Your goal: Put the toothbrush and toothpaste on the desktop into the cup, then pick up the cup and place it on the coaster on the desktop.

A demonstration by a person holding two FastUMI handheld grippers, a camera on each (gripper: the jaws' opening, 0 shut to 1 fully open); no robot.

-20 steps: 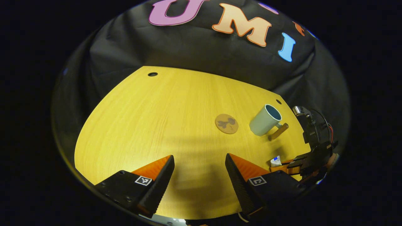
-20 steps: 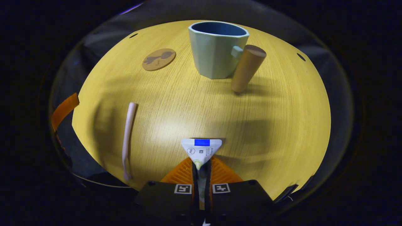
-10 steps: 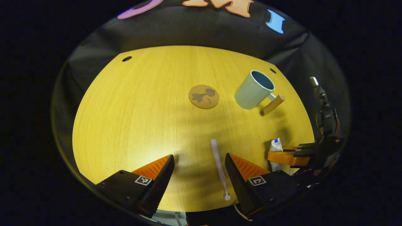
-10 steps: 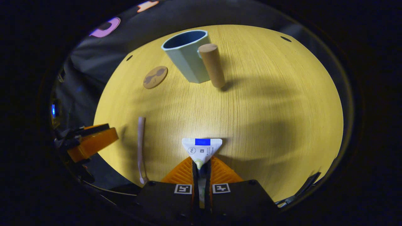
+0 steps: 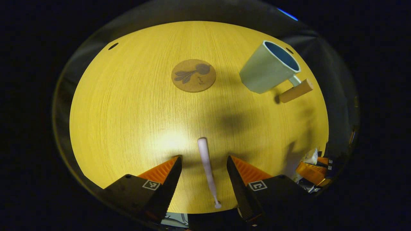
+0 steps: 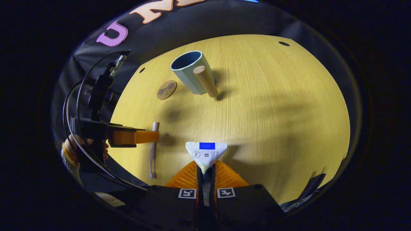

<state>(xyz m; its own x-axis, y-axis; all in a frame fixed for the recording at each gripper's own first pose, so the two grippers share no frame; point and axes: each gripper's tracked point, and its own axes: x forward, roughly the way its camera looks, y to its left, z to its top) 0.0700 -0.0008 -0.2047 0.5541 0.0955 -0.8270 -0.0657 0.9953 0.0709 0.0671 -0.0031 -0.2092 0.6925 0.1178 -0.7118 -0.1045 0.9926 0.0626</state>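
My right gripper (image 6: 205,170) fingers pinch the toothpaste (image 6: 206,152) above the bench (image 6: 273,106). My left gripper (image 5: 204,170) fingers are spread around the toothbrush (image 5: 207,168) lying flat. Cup (image 5: 268,72) stands beside the coaster (image 5: 193,75).

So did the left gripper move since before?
Yes. In the right gripper view, the left gripper has come in from the table's edge and now sits over the toothbrush, open, with one finger on each side.
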